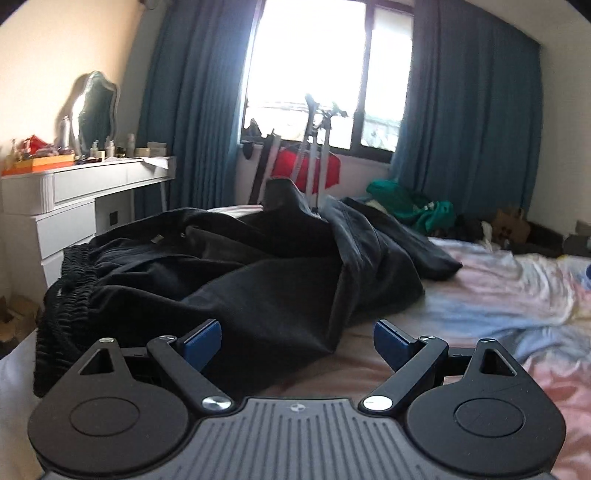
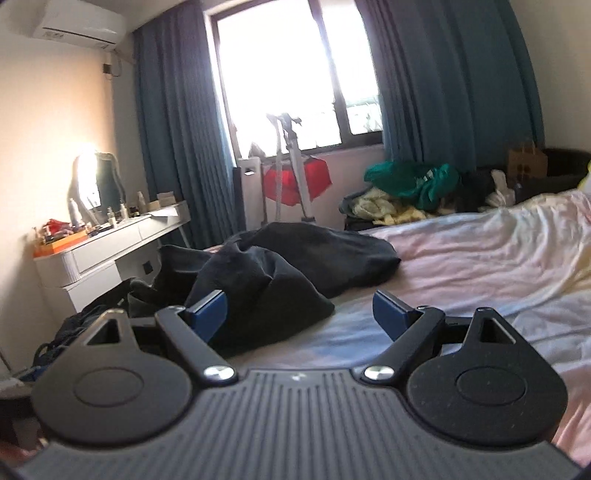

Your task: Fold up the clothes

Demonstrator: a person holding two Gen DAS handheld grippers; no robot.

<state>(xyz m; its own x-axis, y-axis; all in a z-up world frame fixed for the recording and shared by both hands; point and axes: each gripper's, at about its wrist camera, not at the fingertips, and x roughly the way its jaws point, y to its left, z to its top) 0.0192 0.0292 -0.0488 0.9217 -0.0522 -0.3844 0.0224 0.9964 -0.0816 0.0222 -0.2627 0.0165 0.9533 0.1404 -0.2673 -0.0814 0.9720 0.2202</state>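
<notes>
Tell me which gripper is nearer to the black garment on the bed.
Left. The left gripper sits right at the black garment, its fabric between the open fingers; the right gripper hangs slightly farther back.

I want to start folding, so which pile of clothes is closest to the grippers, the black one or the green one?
The black clothes, crumpled on the bed right before both open grippers. The green pile sits far back by the curtain.

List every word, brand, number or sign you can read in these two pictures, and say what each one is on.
No text can be read in either picture.
Left claw: a small round emblem on its grey body, too small to read.
Right claw: a similar small mark, blurred.
Air conditioner: no legible label.
Bottles on the dresser: labels too small.
Paper bag: a dark print, blurred.
</notes>
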